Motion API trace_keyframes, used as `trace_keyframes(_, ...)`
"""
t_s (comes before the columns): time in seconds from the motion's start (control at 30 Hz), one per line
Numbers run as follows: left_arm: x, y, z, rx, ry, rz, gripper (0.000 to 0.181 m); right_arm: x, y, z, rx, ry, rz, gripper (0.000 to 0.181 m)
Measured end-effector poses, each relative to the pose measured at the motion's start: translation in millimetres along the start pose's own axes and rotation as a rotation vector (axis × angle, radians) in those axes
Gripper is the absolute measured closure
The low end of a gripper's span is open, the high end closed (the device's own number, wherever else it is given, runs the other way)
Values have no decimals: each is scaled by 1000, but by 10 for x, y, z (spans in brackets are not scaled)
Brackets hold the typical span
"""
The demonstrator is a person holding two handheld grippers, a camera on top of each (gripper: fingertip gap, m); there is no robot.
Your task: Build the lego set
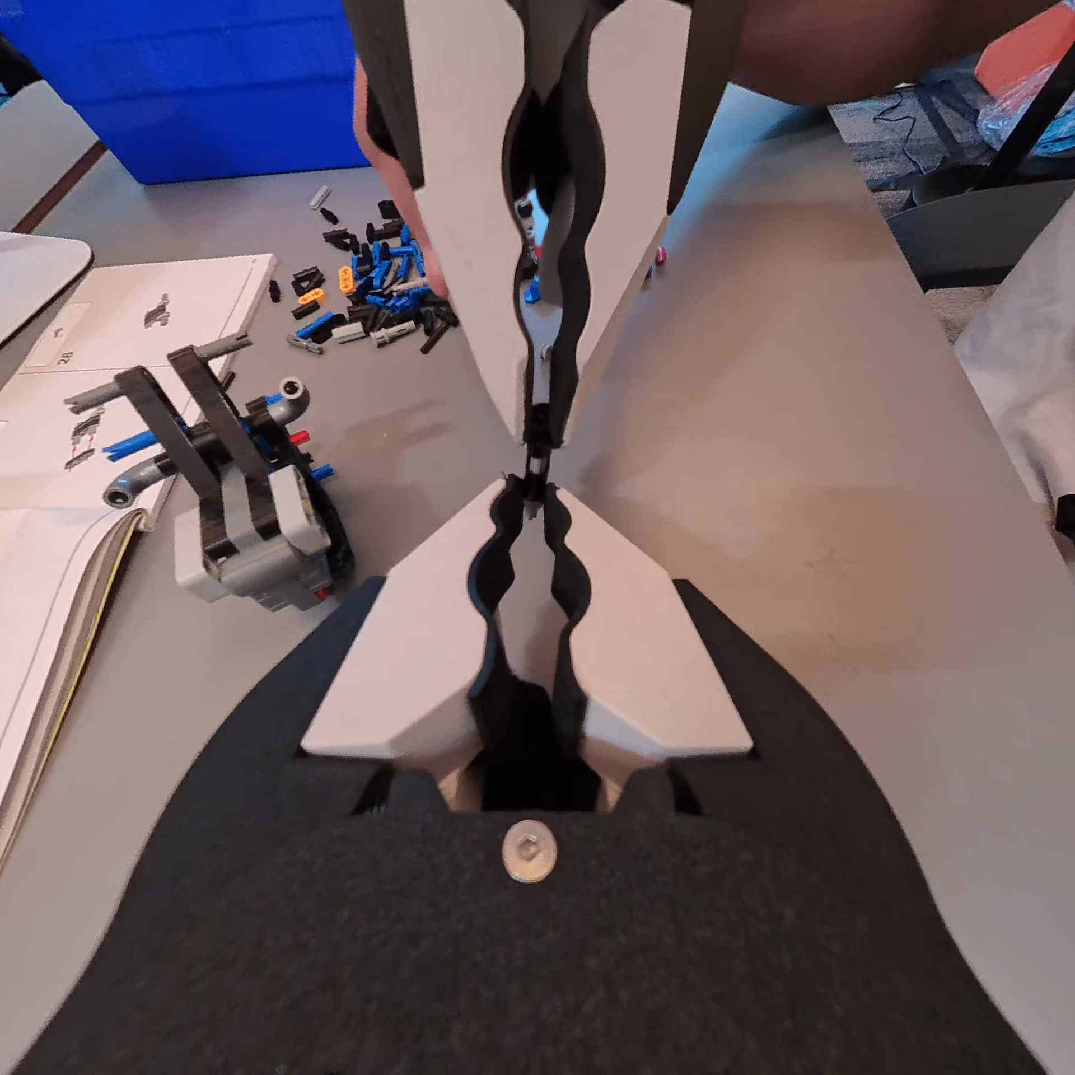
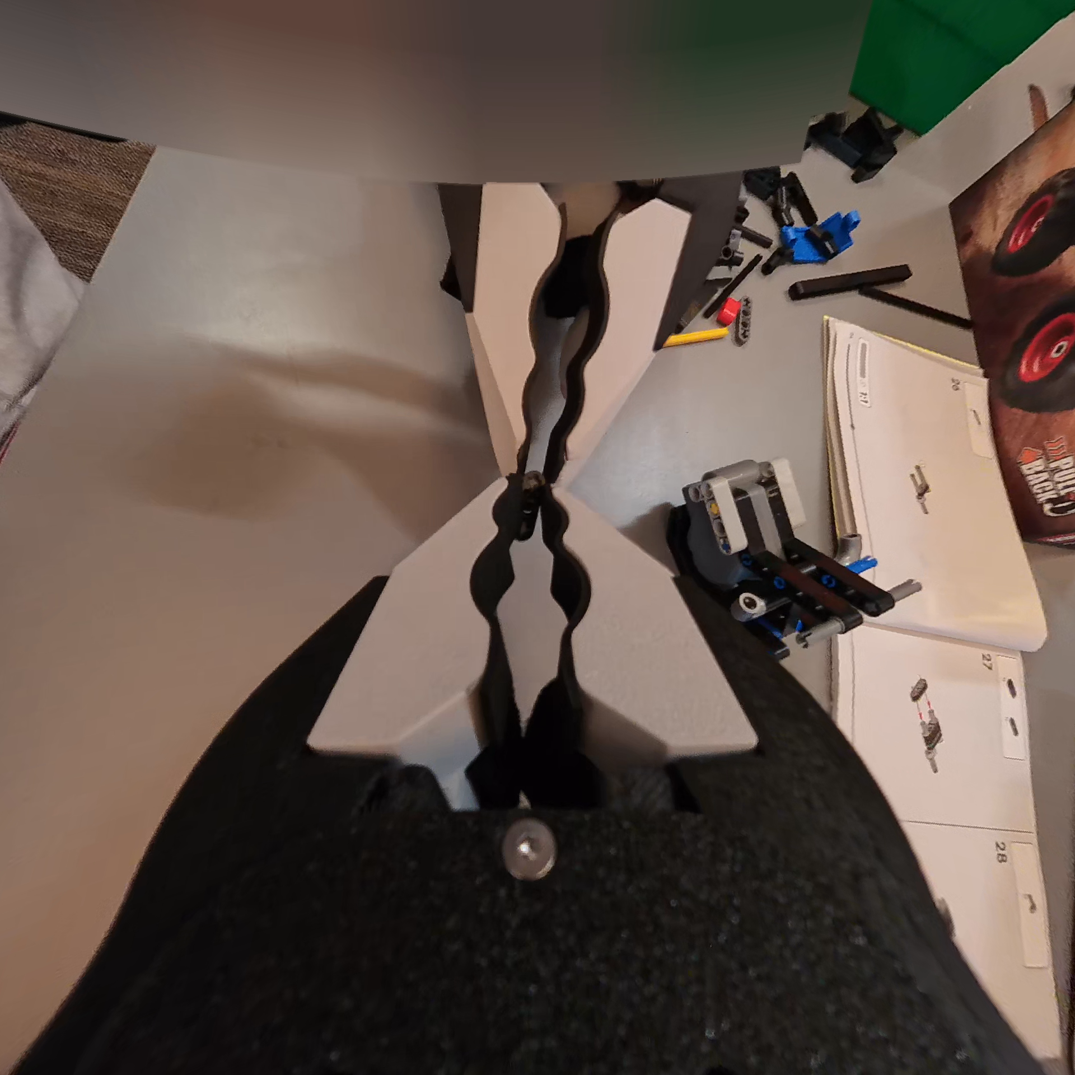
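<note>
My left gripper and right gripper meet tip to tip above the grey table. The left gripper is shut on a small grey pin. The right gripper, seen coming from the top in the left wrist view, is shut on a small black beam with holes. The pin and beam touch end to end between the tips. The left gripper also shows in the right wrist view. The partly built grey, black and blue model stands on the table, also in the right wrist view.
An open instruction booklet lies beside the model, also in the right wrist view. A pile of loose blue and black parts lies behind it. More loose parts, the set's box, a blue bin and a green bin stand around. The grippers are tip to tip, or close to it.
</note>
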State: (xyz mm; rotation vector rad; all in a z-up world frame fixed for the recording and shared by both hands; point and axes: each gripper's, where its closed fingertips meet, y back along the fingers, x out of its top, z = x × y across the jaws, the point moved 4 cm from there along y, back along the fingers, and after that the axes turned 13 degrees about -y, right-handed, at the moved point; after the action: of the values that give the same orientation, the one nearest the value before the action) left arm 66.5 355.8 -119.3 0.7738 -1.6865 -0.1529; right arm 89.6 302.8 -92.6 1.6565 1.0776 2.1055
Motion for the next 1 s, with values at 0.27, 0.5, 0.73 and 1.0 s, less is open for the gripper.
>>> trace_keyframes(0.27,6,19,-21,-16,44,17,177,1,5,17,13,-25,10,175)
trace_keyframes(0.5,10,30,-36,-27,81,28,176,18,-8,37,-22,-27,49,176)
trace_keyframes(0.73,9,22,-19,-40,77,22,177,29,-36,16,-27,-18,57,175)
trace_keyframes(1.0,5,11,0,-43,66,12,177,36,-52,-3,-30,21,3,175)
